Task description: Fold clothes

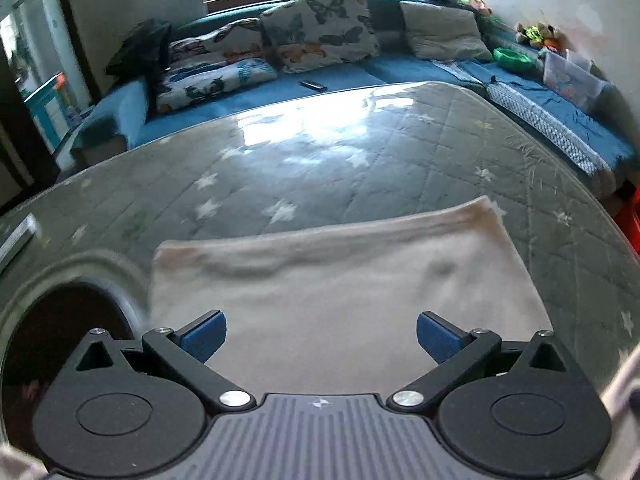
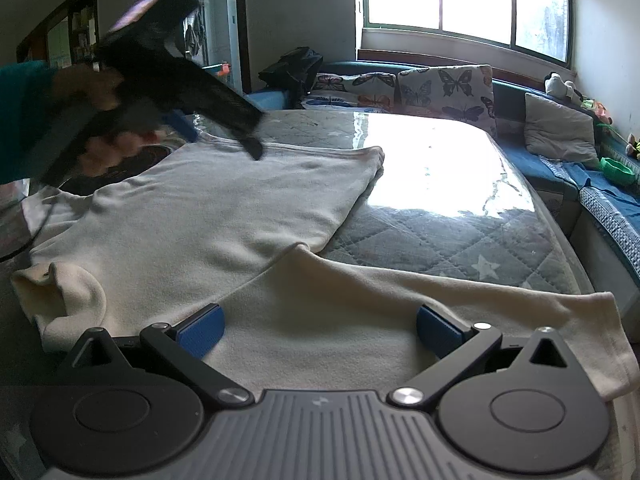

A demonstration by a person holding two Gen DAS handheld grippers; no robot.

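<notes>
Looking along the left tongs (image 1: 321,336), we see their blue pads spread wide apart with nothing between them, hovering over the cream fleece garment (image 1: 344,296). That garment lies flat on the grey quilted star-print mattress (image 1: 360,168), close to its near edge, its folded far hem running straight across. Beyond the mattress's far edge a blue sofa (image 1: 344,76) carries butterfly-print cushions (image 1: 320,28) and a plain grey cushion (image 1: 442,32).

From the right wrist camera, the right tongs (image 2: 320,330) are likewise wide open and gripping nothing, poised above a sleeve (image 2: 440,304) of the same cream garment (image 2: 208,208), which stretches toward the mattress's right edge. The garment's body spreads across the near left part of the mattress (image 2: 460,232), whose plastic cover glares under the window (image 2: 468,4). The left tongs (image 2: 224,136) appear blurred at the garment's far edge, in a person's hand (image 2: 108,144); from here we cannot tell how far they stand open.
</notes>
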